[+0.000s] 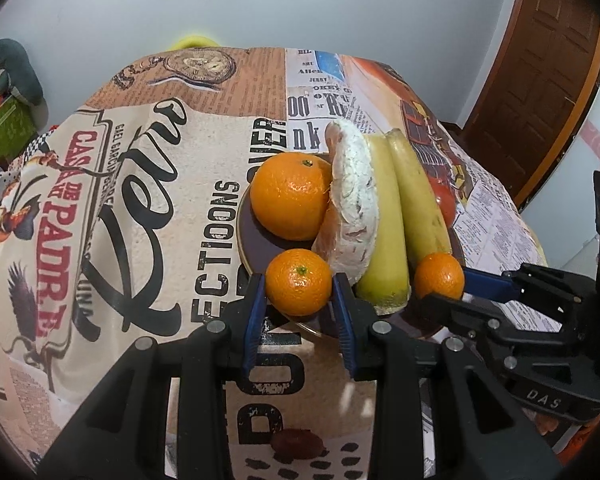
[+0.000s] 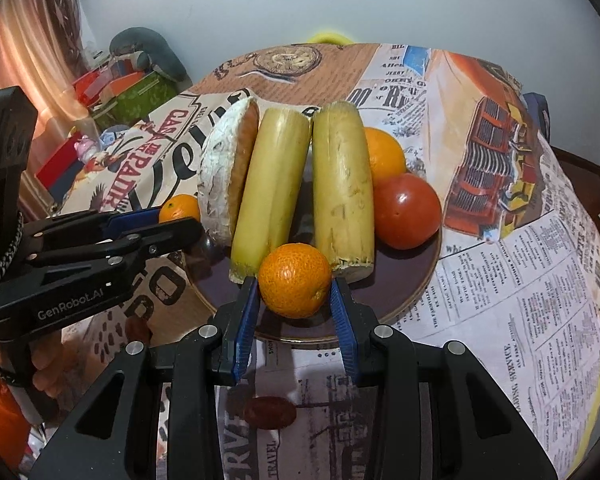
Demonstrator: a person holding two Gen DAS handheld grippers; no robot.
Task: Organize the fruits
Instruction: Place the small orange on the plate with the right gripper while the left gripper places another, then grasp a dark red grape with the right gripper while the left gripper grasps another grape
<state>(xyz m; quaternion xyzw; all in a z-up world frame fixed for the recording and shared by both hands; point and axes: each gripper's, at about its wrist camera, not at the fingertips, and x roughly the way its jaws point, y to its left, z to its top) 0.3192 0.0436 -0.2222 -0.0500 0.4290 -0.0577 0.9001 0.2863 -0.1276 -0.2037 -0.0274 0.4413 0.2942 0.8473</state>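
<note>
Left wrist view: the left gripper angles steeply down, its blue pads clamping a small mandarin over the near rim of the dark plate; bare tablecloth spreads toward the left edge.

Right wrist view: the right gripper, likewise tilted, grips a second mandarin at the plate's near rim, beside cut bananas.

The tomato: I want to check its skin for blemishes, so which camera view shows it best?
The right wrist view: the tomato lies in the open on the plate, only its left edge behind a banana piece. In the left wrist view just a red sliver shows beyond that piece.
</note>
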